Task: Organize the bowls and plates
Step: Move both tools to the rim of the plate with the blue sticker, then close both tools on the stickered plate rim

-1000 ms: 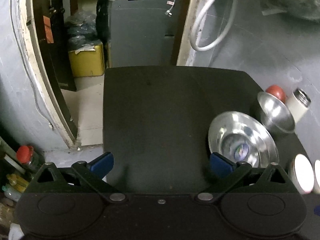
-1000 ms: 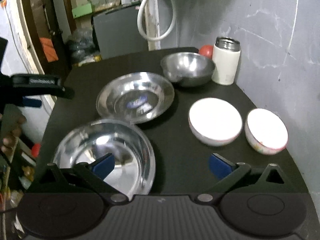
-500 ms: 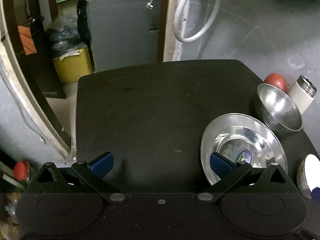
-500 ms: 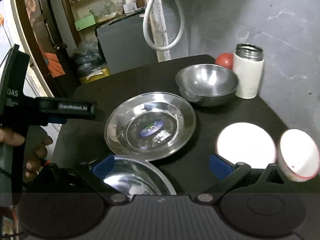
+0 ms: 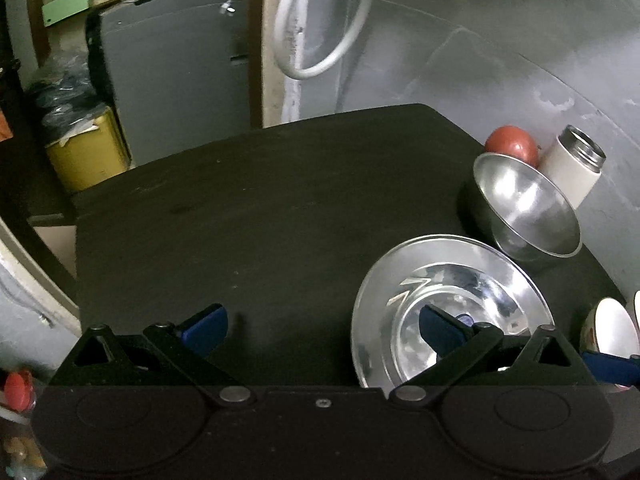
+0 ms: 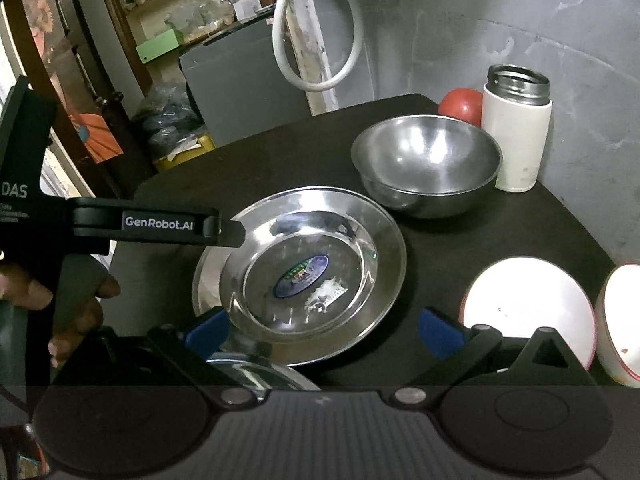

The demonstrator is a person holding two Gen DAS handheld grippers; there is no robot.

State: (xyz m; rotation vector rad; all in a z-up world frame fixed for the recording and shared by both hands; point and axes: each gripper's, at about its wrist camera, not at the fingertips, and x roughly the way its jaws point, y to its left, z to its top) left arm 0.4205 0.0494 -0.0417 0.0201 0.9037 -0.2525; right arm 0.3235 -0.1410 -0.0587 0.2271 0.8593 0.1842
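A flat steel plate (image 6: 300,276) with a sticker lies mid-table, and a deep steel bowl (image 6: 428,164) stands behind it. Two white bowls (image 6: 528,304) (image 6: 620,320) sit at the right. Only the rim of a second steel dish (image 6: 260,372) shows, under my right gripper's left finger. My right gripper (image 6: 324,332) is open just in front of the flat plate. My left gripper (image 5: 322,326) is open too, its right finger above the steel plate (image 5: 452,308). From the right wrist, the left gripper (image 6: 160,224) reaches over the plate's left rim, held by a hand (image 6: 80,304).
A white flask (image 6: 516,128) and a red ball (image 6: 460,104) stand in the back right corner against the grey wall. The black table (image 5: 260,208) is bare on its left half. A grey cabinet (image 5: 168,64) and a yellow tin (image 5: 88,152) lie beyond the far edge.
My left gripper has swung right, so its right finger now hangs over the flat plate. My right gripper has moved forward, and the near steel dish has slid almost out of view beneath it.
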